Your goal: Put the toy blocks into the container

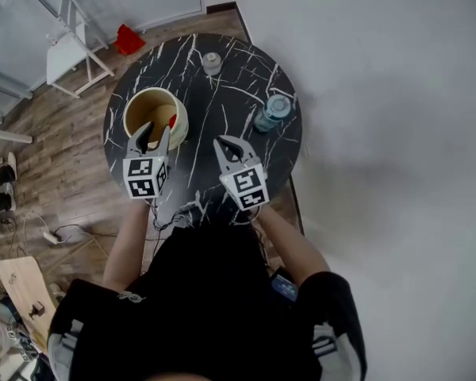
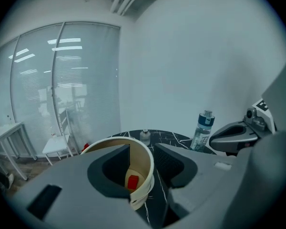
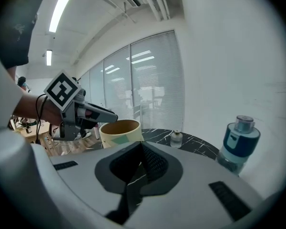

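A cream round container (image 1: 147,94) stands on the left of the black marble table (image 1: 222,94). My left gripper (image 1: 158,129) hangs over its near rim, jaws apart. A small red block (image 2: 132,182) shows in the gap between those jaws, low against the container's inner wall (image 2: 142,162); the pads do not press on it. In the head view the red block (image 1: 172,121) sits by the right fingertip. My right gripper (image 1: 222,143) hovers over the table's front middle, shut and empty; the right gripper view shows the container (image 3: 120,132) and the left gripper (image 3: 105,114) ahead.
A blue-capped water bottle (image 1: 271,113) stands at the table's right edge, and a small jar (image 1: 212,62) at the far side. White furniture (image 1: 71,46) and a red object (image 1: 128,40) are on the wooden floor to the left. A white wall lies to the right.
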A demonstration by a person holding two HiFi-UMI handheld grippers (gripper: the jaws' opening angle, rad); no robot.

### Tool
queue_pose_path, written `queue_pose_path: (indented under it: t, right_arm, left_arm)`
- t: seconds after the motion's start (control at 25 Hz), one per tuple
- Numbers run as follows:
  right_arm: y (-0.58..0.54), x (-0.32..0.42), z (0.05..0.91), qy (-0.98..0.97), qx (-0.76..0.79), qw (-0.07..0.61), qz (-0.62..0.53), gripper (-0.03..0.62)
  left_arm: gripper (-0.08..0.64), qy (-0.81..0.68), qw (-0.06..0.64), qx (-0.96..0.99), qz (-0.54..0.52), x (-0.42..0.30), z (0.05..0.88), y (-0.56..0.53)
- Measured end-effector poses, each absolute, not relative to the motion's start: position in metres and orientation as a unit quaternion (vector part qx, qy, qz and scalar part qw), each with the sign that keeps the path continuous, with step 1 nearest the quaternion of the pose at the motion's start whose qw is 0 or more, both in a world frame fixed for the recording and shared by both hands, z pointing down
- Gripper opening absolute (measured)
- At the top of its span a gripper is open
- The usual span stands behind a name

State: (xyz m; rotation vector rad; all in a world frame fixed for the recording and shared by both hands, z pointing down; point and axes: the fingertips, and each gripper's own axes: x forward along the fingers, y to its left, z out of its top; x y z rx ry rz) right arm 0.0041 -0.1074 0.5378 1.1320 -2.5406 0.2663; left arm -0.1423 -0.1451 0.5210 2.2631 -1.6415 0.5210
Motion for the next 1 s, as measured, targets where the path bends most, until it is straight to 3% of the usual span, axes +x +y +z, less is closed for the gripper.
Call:
queue_pose_path:
  t: [0.16,0.32,0.68,1.0]
  right_arm:
    - [-0.102,0.033,0.539,-0.881,0.427,0.177,0.097,-0.003]
    - [-0.091,0.056,0.545,-0.874,0.438,0.186,0.098,-0.003]
    - [-0.071,0.101,0.577,-0.857,0.442,0.234,0.126,-0.003]
    - [-0.053,0.125,0.664,-0.828,0.362,0.389,0.182,-0.003]
  left_arm:
    - [0.124,-0.549,0.137,0.808,0.164,-0.105,0.511,-0.143]
    - [0.002,-0.515,0.142,0.830,0.162,-0.066,0.520,-0.139]
    - [0.000,-0.452,0.195,0.844,0.211,-0.010,0.572,-0.117]
    - [0.000,-0.408,0.239,0.834,0.283,0.017,0.633,-0.088]
